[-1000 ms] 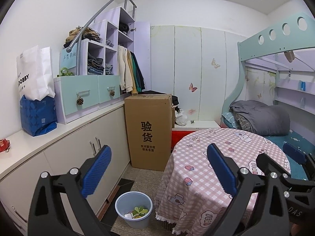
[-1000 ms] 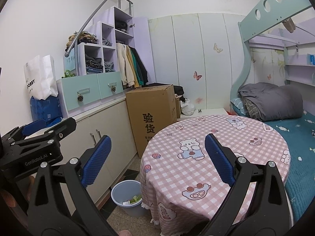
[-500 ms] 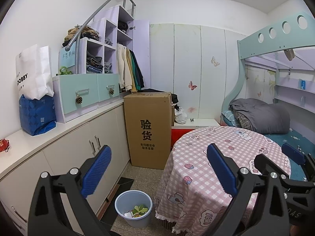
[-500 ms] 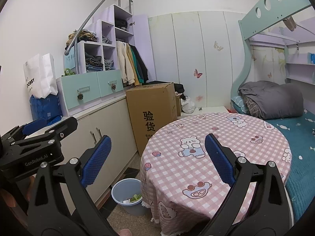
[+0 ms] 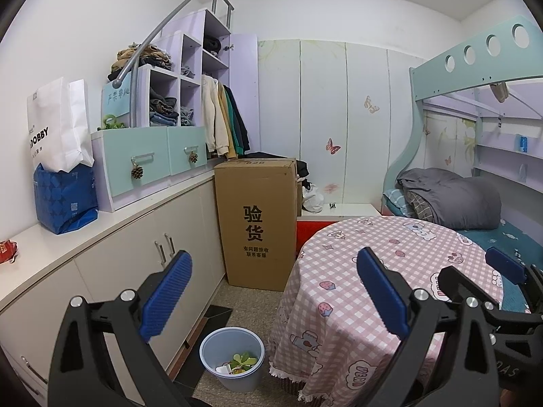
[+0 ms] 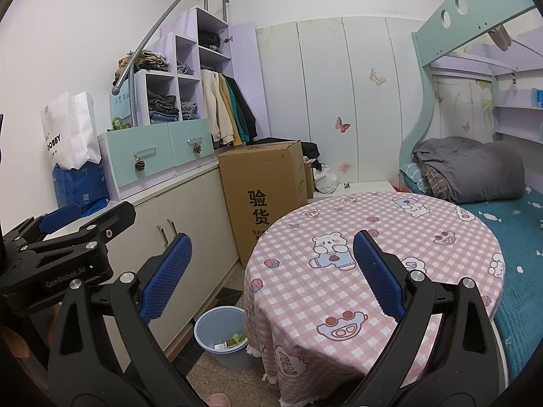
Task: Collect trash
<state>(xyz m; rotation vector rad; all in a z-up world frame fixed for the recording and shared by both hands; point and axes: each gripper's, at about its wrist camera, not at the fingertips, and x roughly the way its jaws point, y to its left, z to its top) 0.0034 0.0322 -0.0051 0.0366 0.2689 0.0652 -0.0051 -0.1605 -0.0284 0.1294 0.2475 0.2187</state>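
Observation:
A light blue waste bin (image 5: 232, 359) stands on the floor between the cabinets and the round table; green and white scraps lie in it. It also shows in the right wrist view (image 6: 222, 337). A red wrapper (image 5: 6, 252) lies on the countertop at far left. My left gripper (image 5: 271, 291) is open and empty, held above the bin. My right gripper (image 6: 271, 271) is open and empty over the table's near edge. The left gripper also shows at the left of the right wrist view (image 6: 68, 224), and the right gripper at the right of the left wrist view (image 5: 488, 281).
A round table with a pink checked cloth (image 6: 390, 237) fills the middle right. A tall cardboard box (image 5: 259, 217) stands behind the bin. White cabinets (image 5: 135, 237) carry a blue bag (image 5: 64, 196) and white bag (image 5: 59, 125). A bunk bed (image 6: 475, 169) is at right.
Both grippers have drifted slightly; the view shifted a little. Both stay open and empty.

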